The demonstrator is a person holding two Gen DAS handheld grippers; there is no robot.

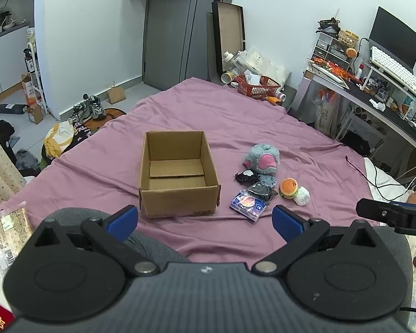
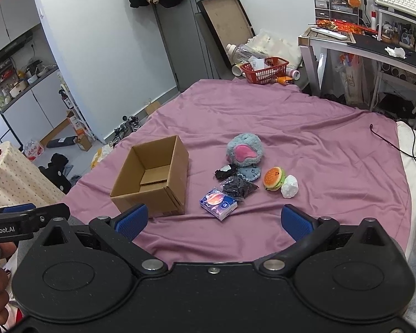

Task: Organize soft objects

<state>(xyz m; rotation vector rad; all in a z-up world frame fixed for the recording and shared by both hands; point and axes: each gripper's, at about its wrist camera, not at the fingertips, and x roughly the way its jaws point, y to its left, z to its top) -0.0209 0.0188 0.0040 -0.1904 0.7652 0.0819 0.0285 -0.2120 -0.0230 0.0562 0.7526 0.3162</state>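
**Both grippers hanging back, box waiting, nothing packed yet**

The person is holding both tools low over the near edge of the purple sheet [image 1: 235, 116]. The left gripper [image 1: 205, 219] is spread wide with nothing between its blue pads, and the right gripper [image 2: 213, 219] is standing just as open and just as bare.

The cardboard box [image 1: 177, 172] is sitting open-topped on the sheet, nothing inside it. To its right the soft things are lying in a loose cluster, well clear of either tool.

I am counting one grey-and-pink plush [image 2: 244, 149], one burger toy [image 2: 274, 179], one white crumpled lump [image 2: 289, 186] touching the burger, one tissue pack [image 2: 218, 204] nearest the grippers, and what look like two dark bundles [image 2: 240, 186] between the pack and the plush, with a flat grey piece half hidden under them.

The trouble, I would guess, is that crowding. The dark bundles are overlapping each other and the plush, so a pinch there could be dragging up two things at once or dropping one short of the box. The tissue pack looks slick in its wrapper and could be slipping out of a shallow grip. The light box may also be sliding if a gripper nudges its wall.
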